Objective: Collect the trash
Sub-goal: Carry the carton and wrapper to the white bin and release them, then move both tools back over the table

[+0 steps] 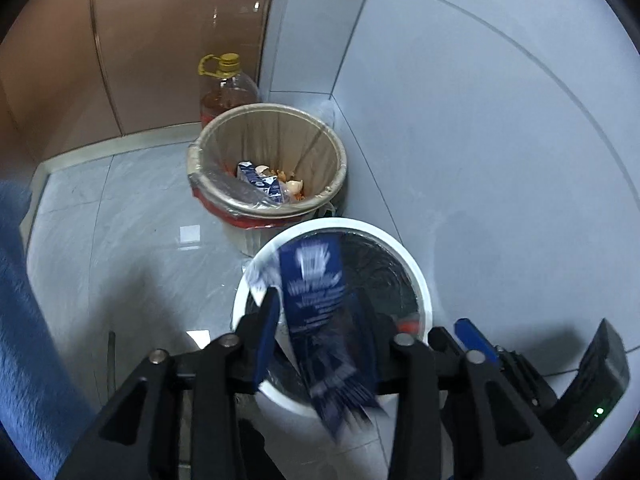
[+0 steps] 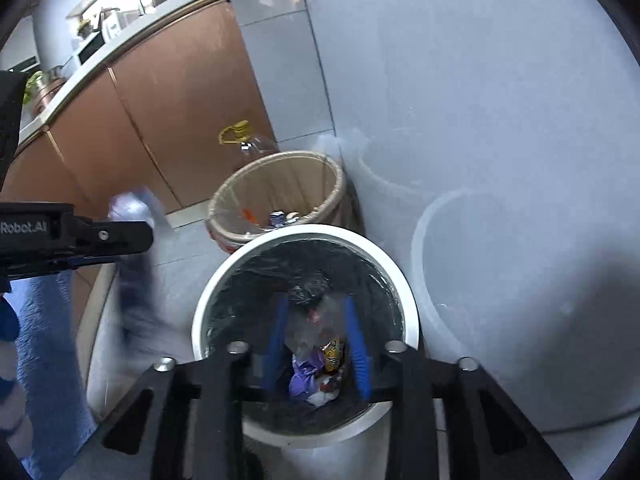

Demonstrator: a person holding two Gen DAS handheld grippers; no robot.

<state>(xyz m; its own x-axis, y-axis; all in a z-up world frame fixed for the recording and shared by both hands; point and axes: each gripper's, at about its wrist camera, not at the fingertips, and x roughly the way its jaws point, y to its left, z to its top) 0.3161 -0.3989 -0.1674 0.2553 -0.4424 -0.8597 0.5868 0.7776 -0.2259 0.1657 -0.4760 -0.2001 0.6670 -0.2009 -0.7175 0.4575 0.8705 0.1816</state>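
Note:
A white bin (image 1: 416,276) with a black liner stands on the floor by the wall; it also shows in the right wrist view (image 2: 400,272). My left gripper (image 1: 316,312) has its jaws apart around a dark blue carton (image 1: 316,280), which is motion-blurred and tilted over the bin's rim. In the right wrist view the left gripper (image 2: 132,236) shows at the left with the blurred carton (image 2: 136,288) hanging below it. My right gripper (image 2: 316,320) is open directly above the bin, with nothing between its fingers. Wrappers and a crushed clear bottle (image 2: 316,344) lie inside.
A second bin (image 1: 268,160) with a clear liver-coloured bag holds eggshells and a blue carton, just behind the white bin. A cooking-oil bottle (image 1: 226,88) stands behind it against brown cabinets (image 1: 160,40). A translucent white bucket (image 2: 500,280) stands right of the white bin.

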